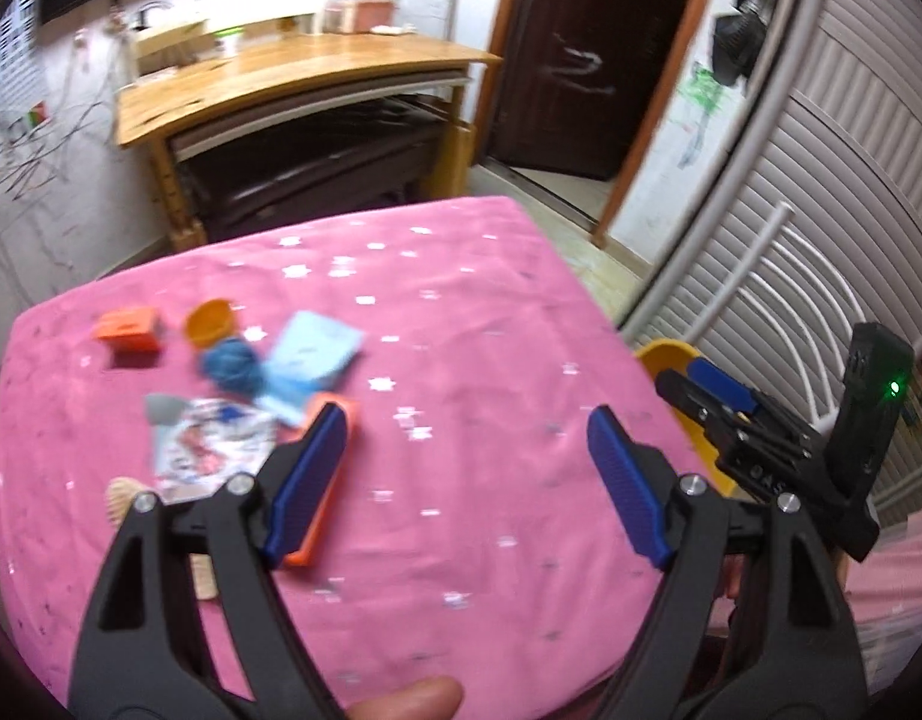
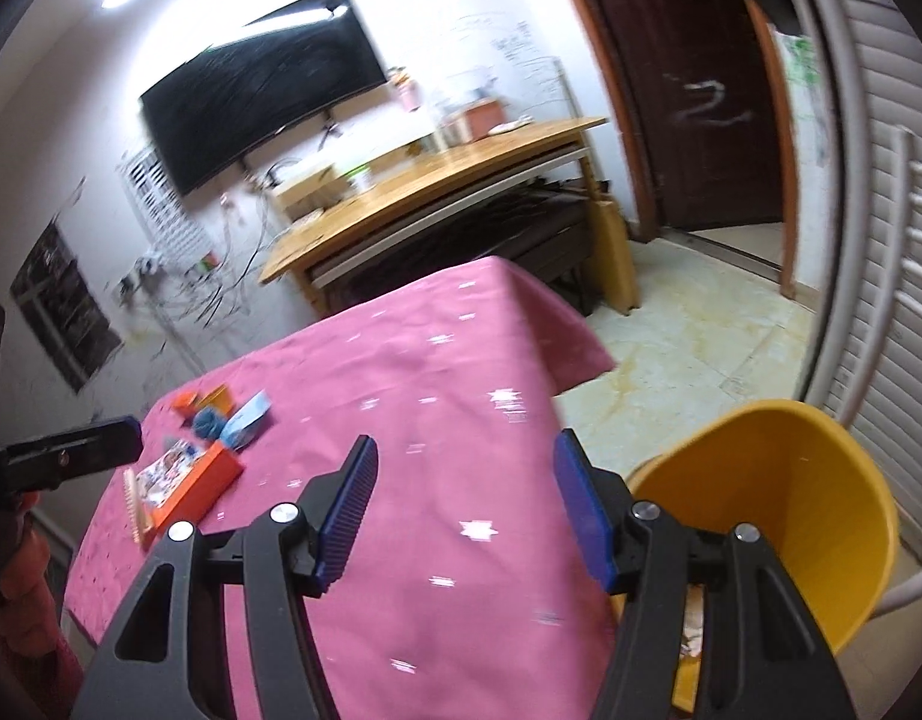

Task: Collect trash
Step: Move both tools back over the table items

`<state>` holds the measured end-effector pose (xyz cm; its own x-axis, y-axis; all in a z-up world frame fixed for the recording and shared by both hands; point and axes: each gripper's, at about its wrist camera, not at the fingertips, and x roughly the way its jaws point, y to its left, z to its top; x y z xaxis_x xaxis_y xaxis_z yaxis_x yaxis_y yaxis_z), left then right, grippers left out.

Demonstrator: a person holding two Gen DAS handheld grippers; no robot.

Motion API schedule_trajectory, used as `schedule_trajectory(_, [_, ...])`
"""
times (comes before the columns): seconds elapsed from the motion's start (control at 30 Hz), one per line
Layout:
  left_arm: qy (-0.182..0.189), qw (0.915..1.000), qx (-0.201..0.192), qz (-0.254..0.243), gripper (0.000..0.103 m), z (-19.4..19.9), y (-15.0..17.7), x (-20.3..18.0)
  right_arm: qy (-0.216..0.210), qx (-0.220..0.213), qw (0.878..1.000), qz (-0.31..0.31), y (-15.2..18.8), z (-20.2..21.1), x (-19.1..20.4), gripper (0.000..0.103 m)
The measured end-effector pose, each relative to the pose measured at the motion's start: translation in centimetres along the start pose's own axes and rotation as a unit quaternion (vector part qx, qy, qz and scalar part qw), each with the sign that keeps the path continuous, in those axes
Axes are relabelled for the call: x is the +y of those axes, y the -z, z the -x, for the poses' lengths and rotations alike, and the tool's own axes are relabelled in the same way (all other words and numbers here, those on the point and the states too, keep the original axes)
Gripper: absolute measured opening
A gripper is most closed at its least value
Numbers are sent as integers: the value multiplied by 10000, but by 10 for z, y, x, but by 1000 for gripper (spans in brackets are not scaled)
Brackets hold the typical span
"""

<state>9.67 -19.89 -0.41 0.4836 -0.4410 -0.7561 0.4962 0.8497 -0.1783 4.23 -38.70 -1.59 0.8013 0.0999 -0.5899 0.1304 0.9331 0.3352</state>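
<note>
On the pink star-print tabletop (image 1: 461, 360), light, crushable trash clusters at far left — printed wrapper (image 1: 212, 441), pale blue paper (image 1: 314, 354), stiffer orange box (image 2: 200, 489) — best pinched by edges; both the left hand-held gripper (image 1: 461, 480) and right hand-held gripper (image 2: 464, 516) are wide open, empty, beside the yellow bin (image 2: 779, 516).

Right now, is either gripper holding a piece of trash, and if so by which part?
Nothing is held. The left gripper and the right gripper are both open and empty above the pink tablecloth, with the trash pile lying untouched.
</note>
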Motion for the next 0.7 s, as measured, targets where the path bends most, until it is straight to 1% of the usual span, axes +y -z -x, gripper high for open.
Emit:
schedule_trajectory(0.2, [-347, 9985, -131, 394, 80, 11, 4, 54, -290, 283, 9978, 516, 0, -20, 57, 57])
schedule_trajectory(0.33, [-481, 9966, -103, 653, 80, 14, 8, 84, -463, 446, 9948, 796, 2, -34, 91, 62])
schedule_trajectory(0.57, [-527, 9940, -11, 956, 80, 14, 18, 120, -665, 789, 9876, 1186, 9, -59, 138, 64])
schedule_trajectory(0.7, [-549, 9926, 37, 1082, 80, 14, 23, 135, -746, 938, 9835, 1352, 15, -68, 157, 66])
